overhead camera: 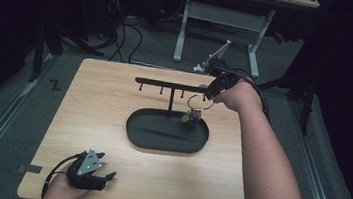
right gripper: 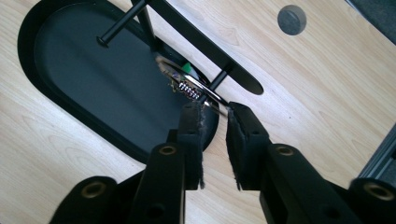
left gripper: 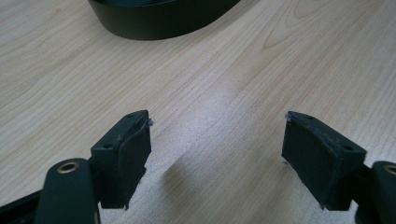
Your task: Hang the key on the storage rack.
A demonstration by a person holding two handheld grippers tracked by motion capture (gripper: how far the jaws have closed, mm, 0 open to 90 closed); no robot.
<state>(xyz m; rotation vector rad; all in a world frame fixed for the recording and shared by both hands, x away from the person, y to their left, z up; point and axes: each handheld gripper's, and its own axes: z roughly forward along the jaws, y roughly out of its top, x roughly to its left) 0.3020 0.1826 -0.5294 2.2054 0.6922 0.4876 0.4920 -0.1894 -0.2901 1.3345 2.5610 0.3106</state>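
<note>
Right tool (right gripper: 215, 112): raised at the right end of the rack, jaws drawn narrow on the wire ring of a key ring; whether the pads truly bite the wire is hard to tell from the right gripper view, but the ring runs into the slim gap between them.
Left tool (left gripper: 217, 135): jaws wide, holding nothing, low over the bare bench (left gripper: 233, 70) at the near left corner, well apart from the work.
Key ring (overhead camera: 194, 109): hangs in the air below the right tool, over the right end of the tray, just beside the rack's last peg.
Look of the key ring: thin bright metal loop on top, a small cluster of charms below with yellow, red and blue bits; a coiled metal piece and a spot of green show up close.
Rack (overhead camera: 171, 85): black bar on one post, short pegs pointing down, all of them looking bare.
Tray (overhead camera: 135, 130): black oval base under the rack, its floor bare.
Done: ring lifted and brought to the rack's end.
Left: likely to slip the loop over a peg, then let go.
</note>
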